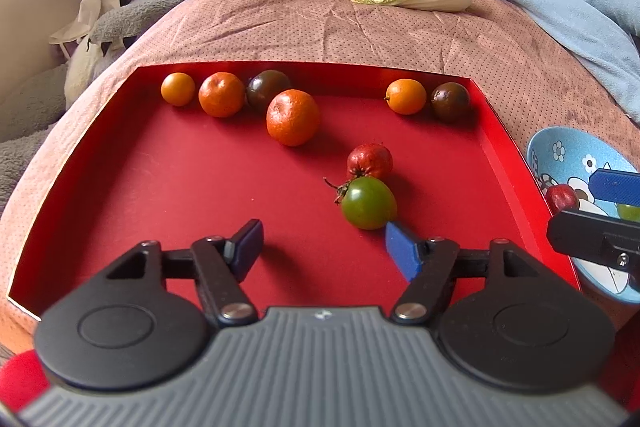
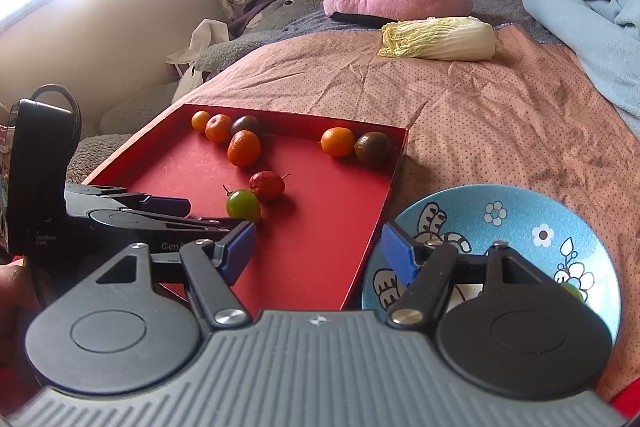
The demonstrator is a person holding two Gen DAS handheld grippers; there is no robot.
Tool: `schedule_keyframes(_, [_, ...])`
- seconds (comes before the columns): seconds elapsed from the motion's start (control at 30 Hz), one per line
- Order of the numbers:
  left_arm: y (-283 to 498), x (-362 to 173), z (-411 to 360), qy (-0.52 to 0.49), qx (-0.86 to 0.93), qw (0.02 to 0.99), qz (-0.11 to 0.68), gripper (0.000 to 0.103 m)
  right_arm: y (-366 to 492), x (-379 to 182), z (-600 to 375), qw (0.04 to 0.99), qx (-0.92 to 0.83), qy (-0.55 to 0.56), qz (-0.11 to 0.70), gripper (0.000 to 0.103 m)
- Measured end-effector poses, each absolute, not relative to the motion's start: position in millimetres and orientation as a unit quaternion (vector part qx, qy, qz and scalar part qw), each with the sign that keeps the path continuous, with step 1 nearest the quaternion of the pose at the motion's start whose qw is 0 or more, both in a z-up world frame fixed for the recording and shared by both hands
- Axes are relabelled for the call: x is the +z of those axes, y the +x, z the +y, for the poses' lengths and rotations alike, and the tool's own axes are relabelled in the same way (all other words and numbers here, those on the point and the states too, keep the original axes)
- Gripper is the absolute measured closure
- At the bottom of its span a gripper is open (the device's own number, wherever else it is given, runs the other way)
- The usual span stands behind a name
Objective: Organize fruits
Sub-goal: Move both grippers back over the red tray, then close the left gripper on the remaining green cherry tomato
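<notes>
1. Low over the red tray (image 1: 120, 187), the left tongs (image 1: 324, 247) stand spread with nothing between them; the right-hand blue pad (image 1: 402, 251) sits just beside a green tomato (image 1: 368, 203).
2. Touching that tomato on its far side lies a small red fruit (image 1: 369, 161).
3. Along the tray's far wall sit oranges (image 1: 221, 94) and dark tomatoes (image 1: 450, 101).
4. Beside the tray, the right tongs (image 2: 318, 253) hang spread and empty over the near rim of the blue bowl (image 2: 520, 211).
5. Tray and bowl rest on a bed with a pink quilt (image 2: 480, 115).
</notes>
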State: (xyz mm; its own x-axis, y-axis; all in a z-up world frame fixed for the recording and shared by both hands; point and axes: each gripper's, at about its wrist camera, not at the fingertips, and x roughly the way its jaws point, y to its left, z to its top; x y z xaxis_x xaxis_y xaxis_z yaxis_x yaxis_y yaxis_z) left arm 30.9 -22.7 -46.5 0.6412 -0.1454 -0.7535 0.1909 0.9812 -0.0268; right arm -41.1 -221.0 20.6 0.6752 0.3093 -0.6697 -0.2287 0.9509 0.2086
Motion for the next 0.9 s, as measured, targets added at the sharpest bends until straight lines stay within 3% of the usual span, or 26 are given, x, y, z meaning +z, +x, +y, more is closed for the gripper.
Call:
schedule_keyframes(0.67, [38.6,-47.6,-40.0,0.035,-0.109,0.905,0.409,0.032,-43.1,14.9,-228.2,0.914,0.147,0.064,0.373,0.029])
schedule_keyframes(0.9, [43.1,-49.5,-45.5,0.039,-0.110,0.903,0.412,0.040,-42.5,15.3,-231.4,0.915,0.145,0.067,0.371,0.029])
